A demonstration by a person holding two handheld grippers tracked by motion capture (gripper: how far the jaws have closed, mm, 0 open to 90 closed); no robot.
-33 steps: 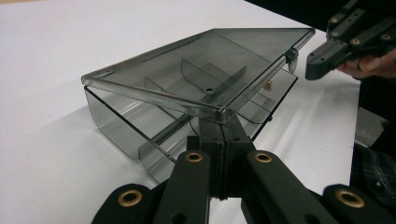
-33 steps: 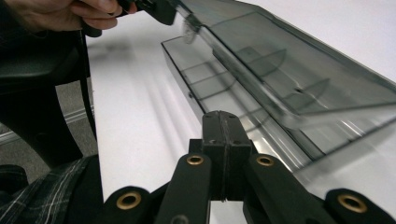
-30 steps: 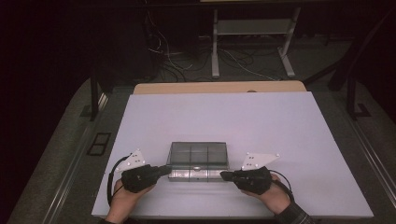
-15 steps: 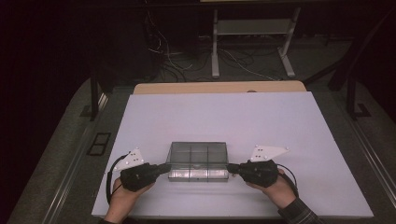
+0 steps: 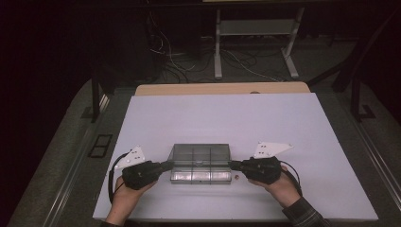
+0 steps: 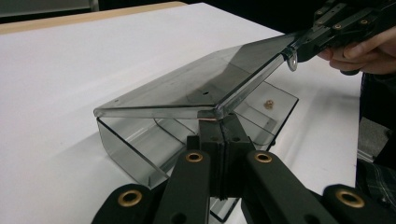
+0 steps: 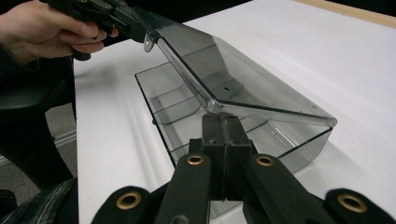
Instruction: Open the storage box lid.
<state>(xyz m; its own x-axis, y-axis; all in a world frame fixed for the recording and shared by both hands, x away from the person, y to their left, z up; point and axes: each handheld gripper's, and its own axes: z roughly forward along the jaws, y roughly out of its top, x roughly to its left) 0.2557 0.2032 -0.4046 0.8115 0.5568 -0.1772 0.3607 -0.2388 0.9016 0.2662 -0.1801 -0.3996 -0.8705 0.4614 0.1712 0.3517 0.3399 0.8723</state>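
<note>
A white surface [image 5: 283,127] stood in a dark room. The clear box [image 5: 200,163] lay lengthwise between the hands. Left tongs [image 5: 166,165] and right tongs [image 5: 232,164] each clenched a corner of its raised lid [image 6: 196,88].

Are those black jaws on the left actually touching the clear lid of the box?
Touching. In the left gripper view, the shut left gripper presses its tips up against the near corner of the raised lid, with no gap between them.

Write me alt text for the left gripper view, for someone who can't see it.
A clear smoky plastic box sits on a white table with its hinged lid raised partway. The left gripper, jaws shut, pushes up under the lid's near corner, and the right gripper props the far corner.
</note>
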